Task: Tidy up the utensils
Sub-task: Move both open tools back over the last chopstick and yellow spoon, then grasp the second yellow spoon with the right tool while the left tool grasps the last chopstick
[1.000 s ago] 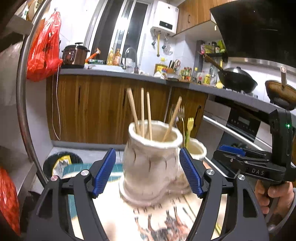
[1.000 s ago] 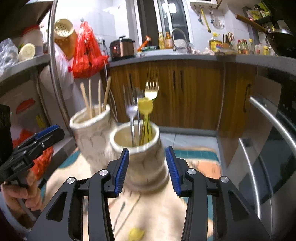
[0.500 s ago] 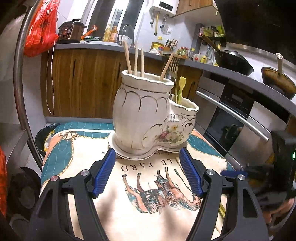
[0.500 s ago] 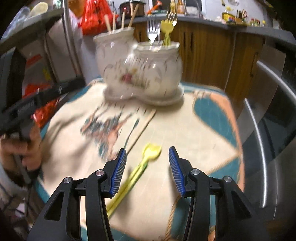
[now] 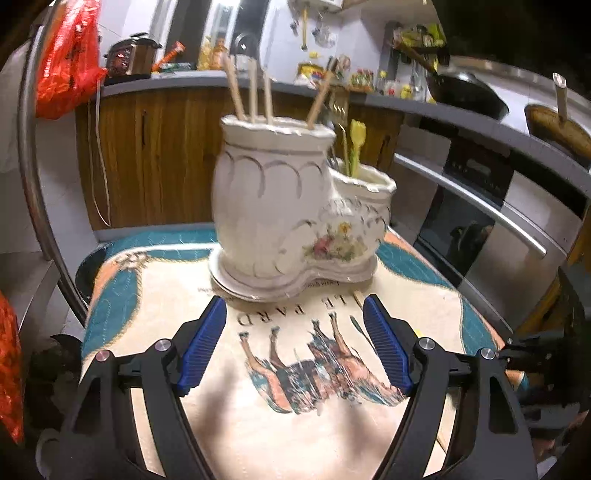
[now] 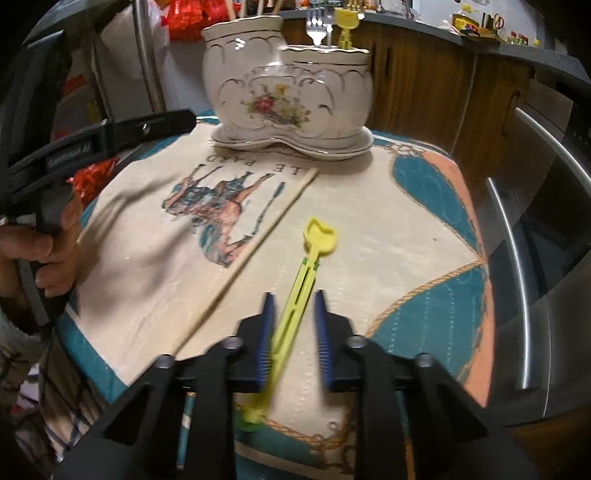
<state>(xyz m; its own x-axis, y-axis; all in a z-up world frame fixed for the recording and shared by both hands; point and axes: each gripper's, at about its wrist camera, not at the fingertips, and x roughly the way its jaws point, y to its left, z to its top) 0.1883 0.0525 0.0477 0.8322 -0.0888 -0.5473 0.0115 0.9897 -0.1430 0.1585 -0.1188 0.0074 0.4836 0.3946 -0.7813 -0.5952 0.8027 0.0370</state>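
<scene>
A white double ceramic utensil holder point(image 5: 295, 218) point(image 6: 291, 88) stands at the far side of the cloth-covered table. Its tall pot holds several chopsticks point(image 5: 255, 92); its low pot holds forks point(image 6: 316, 26) and a yellow plastic utensil point(image 5: 356, 147). A second yellow plastic utensil point(image 6: 308, 266) lies on the cloth, its handle between the fingers of my right gripper point(image 6: 293, 317), which is open around it. A single chopstick point(image 6: 255, 243) lies to its left. My left gripper point(image 5: 295, 332) is open and empty, short of the holder.
The table carries a printed horse cloth point(image 5: 321, 362). An oven with a steel handle point(image 5: 476, 206) stands to the right. Wooden cabinets point(image 5: 159, 158) and a cluttered counter lie behind. A red bag point(image 5: 62, 66) hangs at left beside a metal post point(image 6: 146, 55).
Both grippers have drawn back from the holder and lowered. My right gripper has dropped to the table over the yellow utensil, and its fingers have narrowed around the handle.
</scene>
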